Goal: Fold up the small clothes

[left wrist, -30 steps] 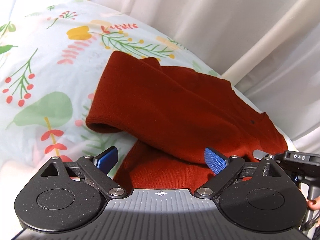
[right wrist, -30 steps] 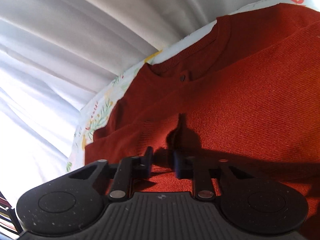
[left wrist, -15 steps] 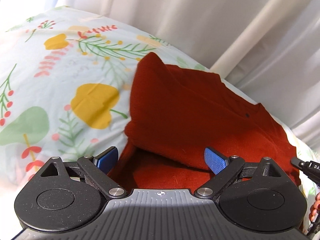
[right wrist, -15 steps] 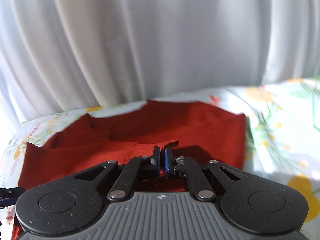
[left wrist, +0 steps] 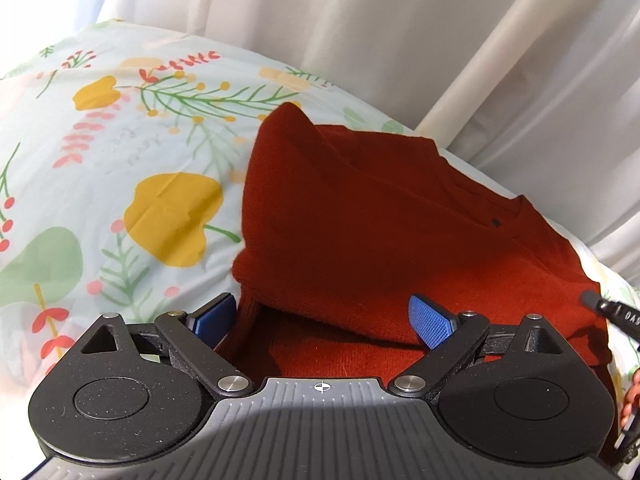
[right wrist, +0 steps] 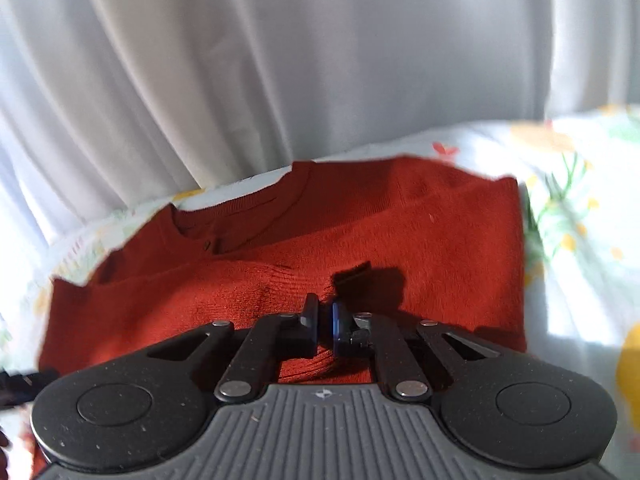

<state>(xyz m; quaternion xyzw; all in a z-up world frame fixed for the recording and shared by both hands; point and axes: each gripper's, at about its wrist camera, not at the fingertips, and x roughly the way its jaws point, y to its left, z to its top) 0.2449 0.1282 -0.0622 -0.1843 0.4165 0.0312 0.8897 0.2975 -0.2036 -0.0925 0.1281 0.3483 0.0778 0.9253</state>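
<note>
Rust-red sweater (left wrist: 400, 232) is lying partly folded on the floral sheet (left wrist: 120, 168), white curtain (left wrist: 360, 20) hanging just behind. No containers in view. In the right wrist view the sweater (right wrist: 420, 240) is running long side left to right, neckline (right wrist: 240, 216) sitting at the far edge toward the curtain, small button showing there. A folded flap is lying over the near part. Left hand-held gripper (left wrist: 322, 320) is spreading wide, blue pads (left wrist: 432, 320) apart, hovering at the near sweater edge, gripping nothing. Right hand-held gripper (right wrist: 325, 320) is pinching nearly closed on a fold of sweater knit. Its tip (left wrist: 600, 304) is showing at the right edge of the left view.
</note>
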